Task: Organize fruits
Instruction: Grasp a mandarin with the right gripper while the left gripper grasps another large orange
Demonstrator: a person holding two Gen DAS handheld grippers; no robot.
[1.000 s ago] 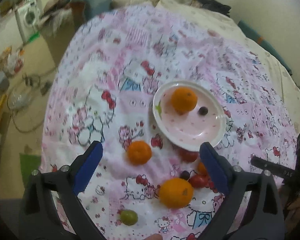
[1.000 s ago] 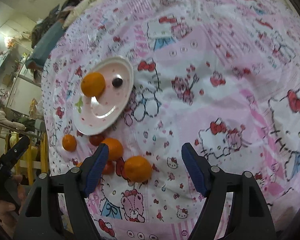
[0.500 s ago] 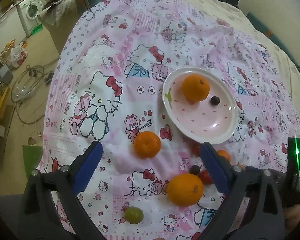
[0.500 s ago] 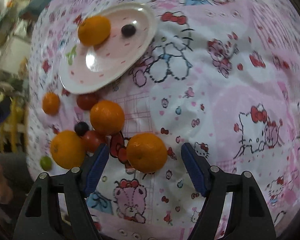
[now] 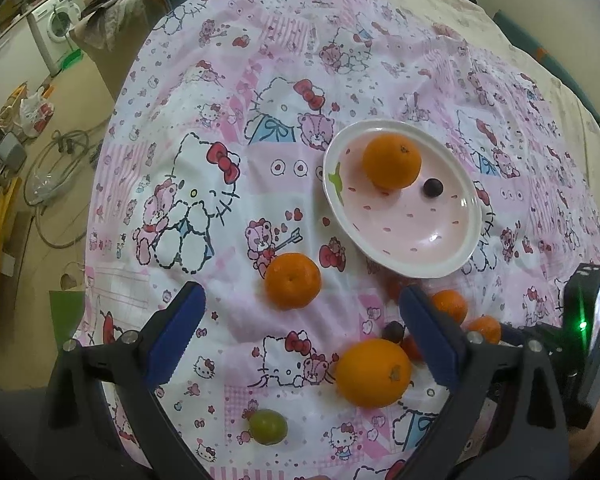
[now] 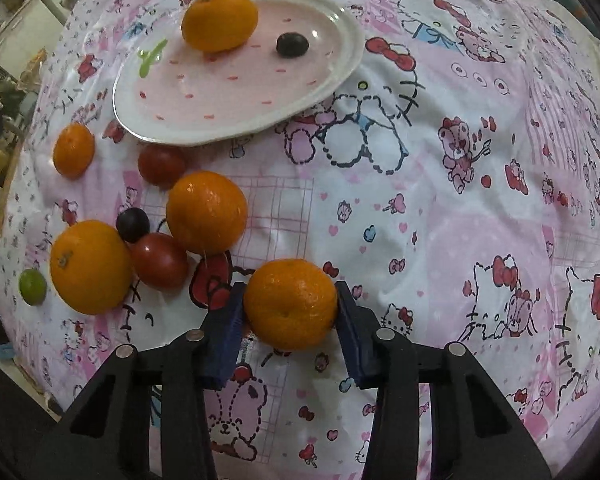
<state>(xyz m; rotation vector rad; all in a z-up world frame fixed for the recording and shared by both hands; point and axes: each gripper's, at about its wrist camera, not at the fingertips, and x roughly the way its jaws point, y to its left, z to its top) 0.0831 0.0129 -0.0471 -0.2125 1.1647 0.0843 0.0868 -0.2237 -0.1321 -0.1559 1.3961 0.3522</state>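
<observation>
A pink plate [image 5: 440,252] [image 6: 236,128] on the Hello Kitty cloth holds an orange [image 5: 392,162] [image 6: 219,21] and a dark grape [image 5: 433,188] [image 6: 292,45]. My right gripper [image 6: 290,310] is shut on a mandarin [image 6: 290,304] lying on the cloth. Near it lie more oranges [image 6: 206,212] [image 6: 90,266] [image 6: 73,150], two tomatoes [image 6: 160,260] [image 6: 162,164], a dark grape [image 6: 132,224] and a green grape [image 6: 32,286]. My left gripper [image 5: 300,340] is open above the cloth, with an orange [image 5: 293,280] just ahead between its fingers.
The cloth covers a round surface whose edge drops to the floor at left [image 5: 96,208]. A washing machine [image 5: 56,28] and cables [image 5: 56,184] lie beyond. The right gripper's body [image 5: 580,328] shows at the right of the left wrist view.
My right gripper moved forward and down onto the nearest mandarin and closed on it. My left gripper drifted slightly closer to the fruits, still open.
</observation>
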